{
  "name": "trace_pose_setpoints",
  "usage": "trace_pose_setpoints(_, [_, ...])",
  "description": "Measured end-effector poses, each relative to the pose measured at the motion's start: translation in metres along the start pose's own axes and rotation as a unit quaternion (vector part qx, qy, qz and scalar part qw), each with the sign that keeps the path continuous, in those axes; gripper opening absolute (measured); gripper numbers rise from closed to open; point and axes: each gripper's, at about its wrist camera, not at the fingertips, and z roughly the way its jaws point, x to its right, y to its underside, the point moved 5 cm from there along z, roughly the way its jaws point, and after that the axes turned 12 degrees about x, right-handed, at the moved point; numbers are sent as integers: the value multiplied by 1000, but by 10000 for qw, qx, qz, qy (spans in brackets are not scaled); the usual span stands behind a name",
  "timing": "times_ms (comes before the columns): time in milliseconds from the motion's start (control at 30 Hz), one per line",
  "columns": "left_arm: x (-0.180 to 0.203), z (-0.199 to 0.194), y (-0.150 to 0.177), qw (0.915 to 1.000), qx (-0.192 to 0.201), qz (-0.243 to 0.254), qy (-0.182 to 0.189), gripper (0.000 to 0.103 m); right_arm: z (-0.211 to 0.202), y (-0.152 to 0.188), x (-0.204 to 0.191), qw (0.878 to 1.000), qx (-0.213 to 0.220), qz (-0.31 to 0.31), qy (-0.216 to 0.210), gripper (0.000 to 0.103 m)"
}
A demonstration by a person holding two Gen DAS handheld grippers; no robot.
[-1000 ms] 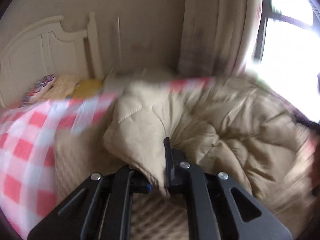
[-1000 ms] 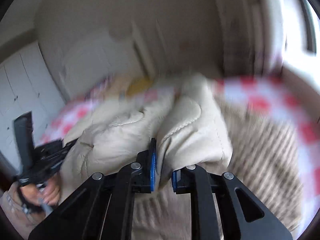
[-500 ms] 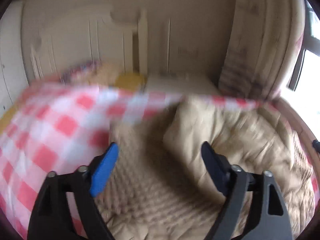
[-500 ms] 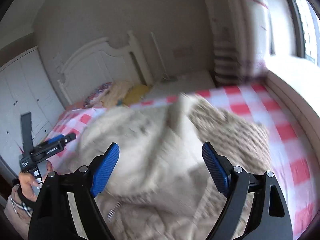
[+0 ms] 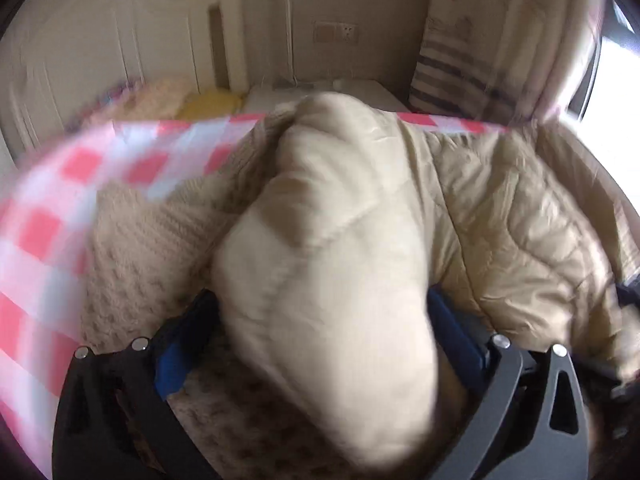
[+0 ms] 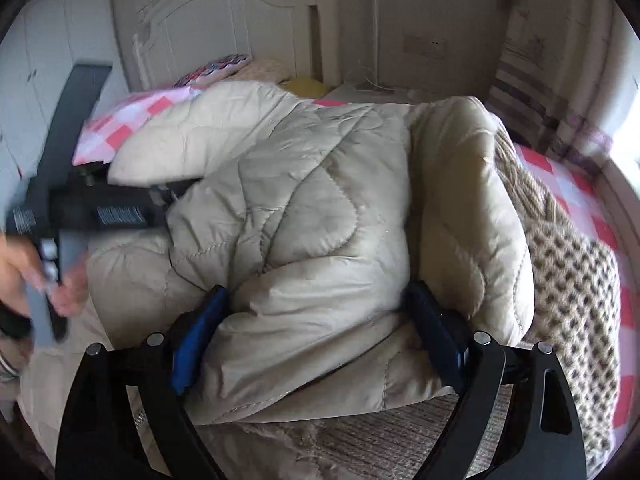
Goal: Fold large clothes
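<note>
Right gripper (image 6: 316, 332): fingers (image 6: 200, 336) stand wide apart and are opening further. A fold of the beige quilted coat (image 6: 304, 208) bulges between them; whether the blue pads press on it cannot be told from the right wrist view.

Left gripper (image 5: 320, 340): fingers (image 5: 176, 360) likewise wide apart and opening. A thick padded part of the coat (image 5: 332, 248), blurred, fills the gap between them and rises toward the camera. Contact with the pads cannot be confirmed.

The coat lies bunched in a heap on the bed, over a tan knitted garment (image 6: 568, 280), which shows at the coat's right side in the right wrist view and at its left side (image 5: 136, 248) in the left wrist view. Both lie on a red-and-white checked sheet (image 5: 52, 208).

In the right wrist view the left gripper (image 6: 84, 204) appears at the left border, blurred, a hand (image 6: 24, 280) around its handle, its front end against the coat's left side.

Beyond the coat, near the head of the bed: a yellow pillow (image 6: 306, 86) and a patterned pillow (image 6: 216, 70). Behind them stands a white headboard (image 6: 224, 20).
</note>
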Motion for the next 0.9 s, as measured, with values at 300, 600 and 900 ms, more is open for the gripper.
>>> trace_pose_setpoints(300, [3, -7, -1, 9997, 197, 40, -139, 101, 2, 3, 6, 10000, 80, 21, 5, 86])
trace_pose_setpoints(600, [53, -84, -1, 9891, 1299, 678, -166, 98, -13, 3, -5, 9999, 112, 15, 16, 86])
trace_pose_setpoints(900, [25, -39, 28, 9997, 227, -10, -130, 101, -27, 0, -9, 9993, 370, -4, 7, 86])
